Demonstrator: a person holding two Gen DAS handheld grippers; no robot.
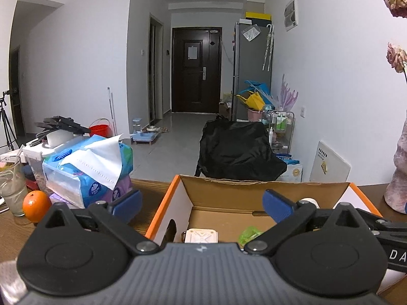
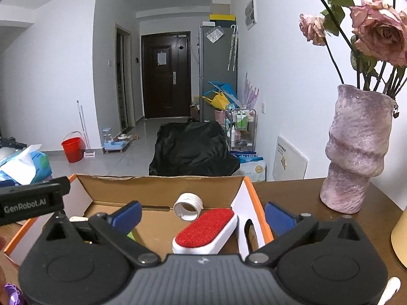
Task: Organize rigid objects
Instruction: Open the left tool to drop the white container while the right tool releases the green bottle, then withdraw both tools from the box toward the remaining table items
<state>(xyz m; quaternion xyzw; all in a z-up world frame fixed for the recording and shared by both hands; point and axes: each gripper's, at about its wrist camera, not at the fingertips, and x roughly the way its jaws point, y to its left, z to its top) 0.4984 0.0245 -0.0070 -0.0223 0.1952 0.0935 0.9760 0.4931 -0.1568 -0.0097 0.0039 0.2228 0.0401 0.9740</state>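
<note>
Wooden table [image 2: 292, 193] facing a hallway; open cardboard box [image 2: 157, 190] at centre, vase [image 2: 356, 150] at far right. Lint brush [image 2: 206, 231] lies inside the box against its right wall, tape roll [image 2: 188, 206] just beyond. Right gripper [image 2: 203, 214] hovers above the brush, jaws wide, gripping nothing. Left gripper [image 1: 202, 204] likewise open over the box's left half, tilted slightly down. Judgement: withdraw straight up to avoid snagging the box walls.

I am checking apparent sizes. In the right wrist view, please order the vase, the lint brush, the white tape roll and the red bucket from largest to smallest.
1. vase
2. lint brush, though it is nearest the camera
3. white tape roll and red bucket look about alike; the bucket stands far off on the floor, so I do not rank them.
</note>
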